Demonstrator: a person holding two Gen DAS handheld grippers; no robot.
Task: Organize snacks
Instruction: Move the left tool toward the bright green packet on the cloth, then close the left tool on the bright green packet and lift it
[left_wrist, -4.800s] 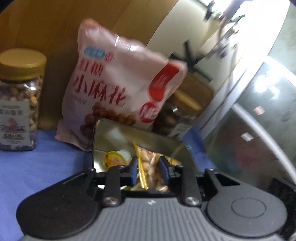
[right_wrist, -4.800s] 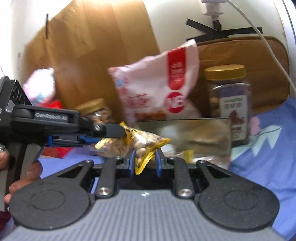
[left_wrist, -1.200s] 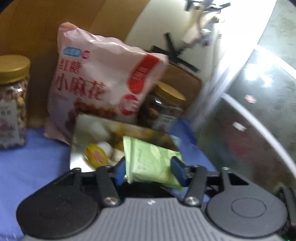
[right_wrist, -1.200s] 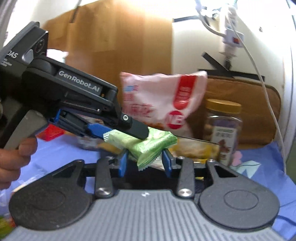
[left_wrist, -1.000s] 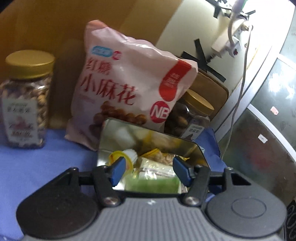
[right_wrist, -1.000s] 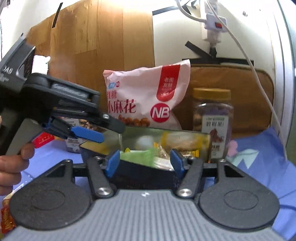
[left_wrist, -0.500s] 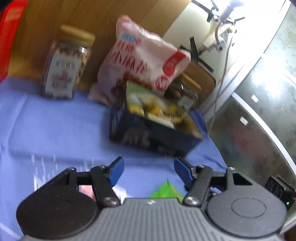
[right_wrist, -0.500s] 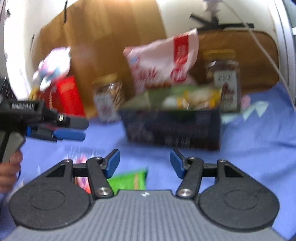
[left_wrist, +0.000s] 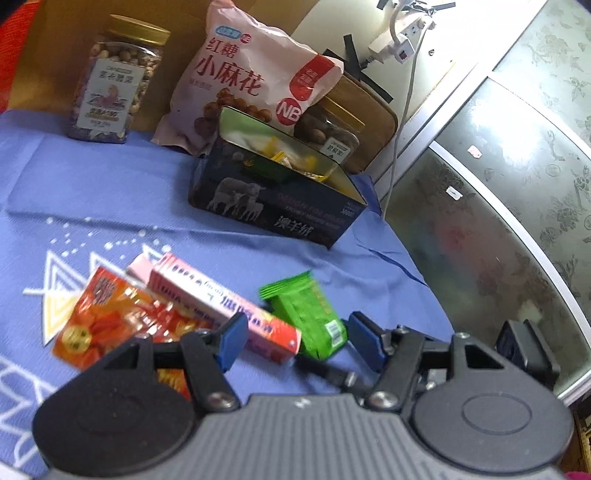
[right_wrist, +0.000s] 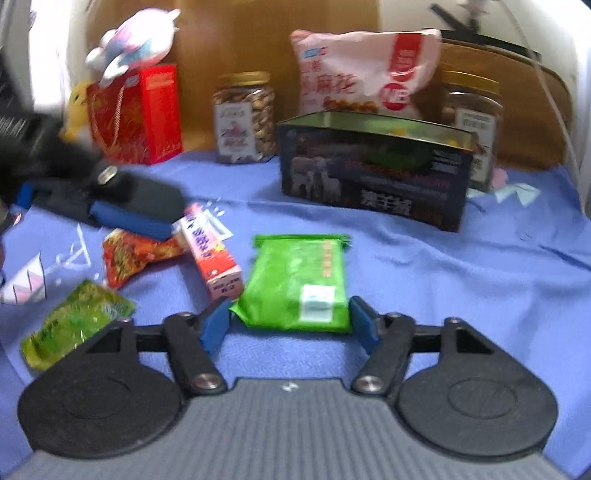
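Note:
A dark tin box (left_wrist: 277, 206) (right_wrist: 369, 173) stands open on the blue cloth with several snacks inside. In front of it lie a green packet (left_wrist: 306, 314) (right_wrist: 299, 280), a pink box (left_wrist: 221, 299) (right_wrist: 210, 254) and a red packet (left_wrist: 110, 314) (right_wrist: 136, 254). My left gripper (left_wrist: 297, 343) is open just short of the pink box's end and the green packet. My right gripper (right_wrist: 289, 325) straddles the green packet's near end. Its jaws are closing slightly and the pads do not press on it. The left gripper's blue finger (right_wrist: 129, 218) shows by the pink box.
A pink snack bag (left_wrist: 251, 77) and two gold-lidded jars (left_wrist: 118, 81) (right_wrist: 472, 118) stand behind the tin. A red gift box (right_wrist: 140, 114) with a plush toy sits at back left. A yellow-green packet (right_wrist: 74, 321) lies at near left. A glass panel (left_wrist: 498, 221) borders the right.
Both grippers let the green packet go into the tin, then drew back and lower. They now hover over the loose snacks on the cloth, open.

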